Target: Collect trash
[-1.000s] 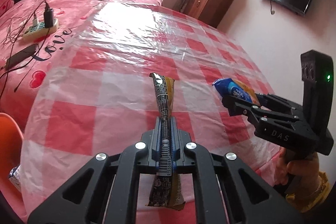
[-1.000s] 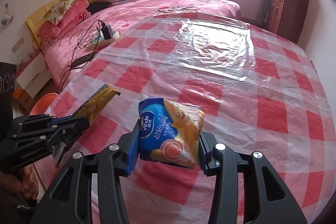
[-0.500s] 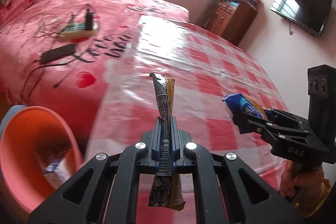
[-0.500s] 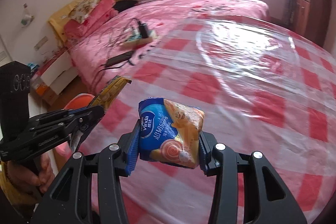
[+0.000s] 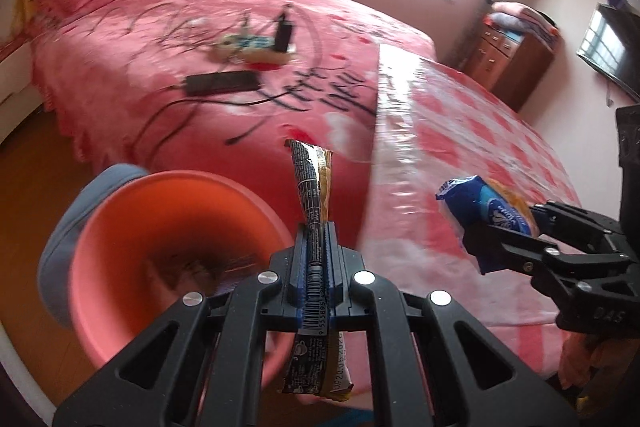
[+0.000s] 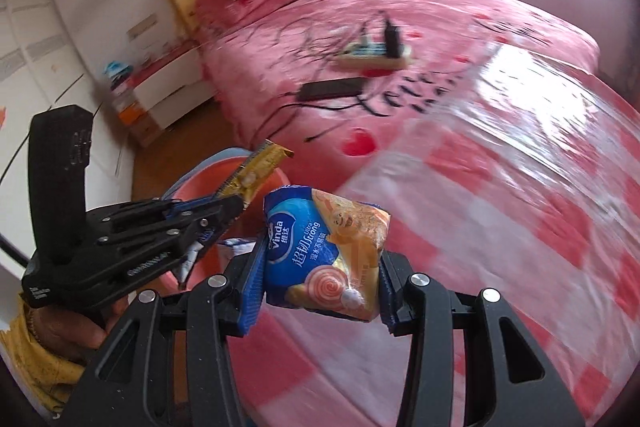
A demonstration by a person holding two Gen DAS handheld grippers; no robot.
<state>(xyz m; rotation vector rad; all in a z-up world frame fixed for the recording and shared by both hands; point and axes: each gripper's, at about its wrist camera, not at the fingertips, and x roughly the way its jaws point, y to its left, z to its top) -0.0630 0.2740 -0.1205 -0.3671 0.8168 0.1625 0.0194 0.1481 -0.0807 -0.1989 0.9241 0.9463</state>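
Observation:
My left gripper (image 5: 316,239) is shut on a long black and yellow snack wrapper (image 5: 314,195), held upright above the rim of an orange bin (image 5: 132,227). It shows from the side in the right wrist view (image 6: 224,207), with the wrapper (image 6: 256,175) over the bin (image 6: 208,187). My right gripper (image 6: 320,259) is shut on a blue and orange Vinda tissue pack (image 6: 324,247), held over the checkered table edge. It also shows in the left wrist view (image 5: 488,227), right of the wrapper, with the pack (image 5: 480,199).
The table with a red-checked plastic cloth (image 5: 460,131) lies to the right. A pink bed (image 5: 160,59) behind the bin carries a power strip (image 5: 256,47), cables and a black phone (image 5: 222,83). A wooden cabinet (image 5: 508,67) stands by the far wall. Some trash lies inside the bin.
Both grippers have swung left, away from the table and toward the orange bin, each still holding its item. The bin now fills the lower left of the left wrist view.

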